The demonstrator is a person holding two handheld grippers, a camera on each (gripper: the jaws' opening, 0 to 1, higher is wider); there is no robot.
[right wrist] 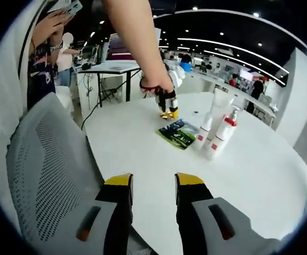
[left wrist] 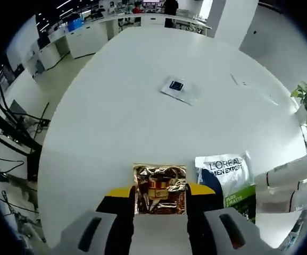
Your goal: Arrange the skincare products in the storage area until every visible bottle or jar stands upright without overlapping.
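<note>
Readable on the white and green pouch (left wrist: 227,177), lying on the table just to the right of the left gripper's jaws: "L'OREAL MEN EXPERT", with smaller words lower on its green part, too small to make out. On the shiny gold packet (left wrist: 159,189) between those jaws, a red and gold label, but too blurry to read. Far ahead of the right gripper, red marks on the white bottles (right wrist: 217,135), also too small to read.
</note>
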